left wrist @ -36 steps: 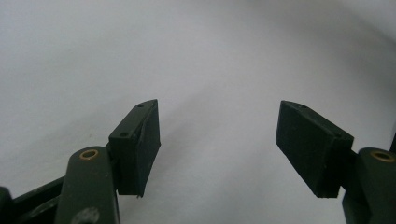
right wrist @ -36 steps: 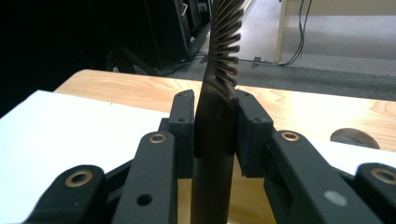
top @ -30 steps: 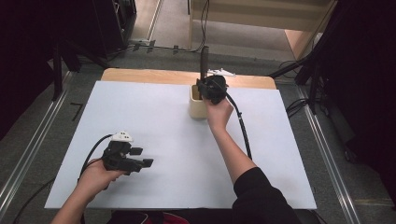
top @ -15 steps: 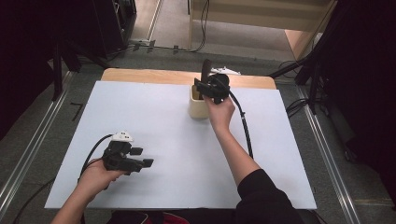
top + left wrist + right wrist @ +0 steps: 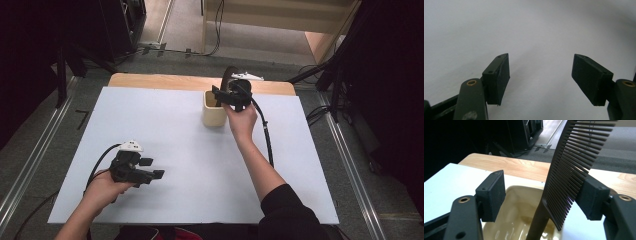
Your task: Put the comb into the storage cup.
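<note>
A dark wide-toothed comb (image 5: 574, 157) stands handle-down in a cream cup (image 5: 519, 220), teeth upward. It leans against one pad of my right gripper (image 5: 542, 178). The other pad stands well apart from it, so the jaws are open; they have just been opening with the comb between them. In the high view the right gripper (image 5: 226, 95) hovers over the cup (image 5: 214, 114) at the back middle of the white sheet, the comb (image 5: 228, 75) rising above it. My left gripper (image 5: 150, 170) rests near the front left, open (image 5: 540, 57), with nothing between its jaws.
The white sheet (image 5: 175, 140) covers a wooden table whose bare edge (image 5: 160, 80) shows at the back. Metal rails (image 5: 30, 165) run along both sides on the floor. Dark stands and cables (image 5: 320, 75) sit beyond the right back corner.
The right gripper's jaws have opened off the comb, which now stands loose in the cup and leans a little. The left hand has stayed put.
</note>
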`<state>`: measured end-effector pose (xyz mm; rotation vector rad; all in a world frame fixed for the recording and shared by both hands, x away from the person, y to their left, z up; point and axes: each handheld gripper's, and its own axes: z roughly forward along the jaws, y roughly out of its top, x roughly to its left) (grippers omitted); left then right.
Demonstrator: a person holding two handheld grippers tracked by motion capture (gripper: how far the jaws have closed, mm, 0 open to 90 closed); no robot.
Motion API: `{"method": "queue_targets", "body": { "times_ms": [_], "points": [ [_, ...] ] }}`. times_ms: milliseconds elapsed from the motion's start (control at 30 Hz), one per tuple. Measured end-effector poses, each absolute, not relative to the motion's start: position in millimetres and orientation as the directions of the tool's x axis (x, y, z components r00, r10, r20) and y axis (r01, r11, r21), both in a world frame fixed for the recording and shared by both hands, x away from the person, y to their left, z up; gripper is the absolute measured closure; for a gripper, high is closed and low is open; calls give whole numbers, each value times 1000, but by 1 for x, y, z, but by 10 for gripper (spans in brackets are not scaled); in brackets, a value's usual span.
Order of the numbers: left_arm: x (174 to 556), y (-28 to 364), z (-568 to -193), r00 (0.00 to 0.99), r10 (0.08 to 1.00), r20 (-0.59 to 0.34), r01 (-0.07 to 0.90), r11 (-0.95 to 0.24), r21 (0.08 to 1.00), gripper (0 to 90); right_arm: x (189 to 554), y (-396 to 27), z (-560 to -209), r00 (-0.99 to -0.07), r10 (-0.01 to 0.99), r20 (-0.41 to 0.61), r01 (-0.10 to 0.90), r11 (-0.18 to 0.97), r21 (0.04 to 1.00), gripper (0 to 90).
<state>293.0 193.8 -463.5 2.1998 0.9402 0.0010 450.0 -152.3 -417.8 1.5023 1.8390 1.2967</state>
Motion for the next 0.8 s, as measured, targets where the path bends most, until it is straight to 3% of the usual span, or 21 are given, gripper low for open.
{"method": "queue_targets", "body": {
  "times_ms": [800],
  "points": [
    [300,196,-458,735,627,-258,615,-456,643,317,419,-184,-412,-343,910,233,515,-25,857,259]
  ]
}}
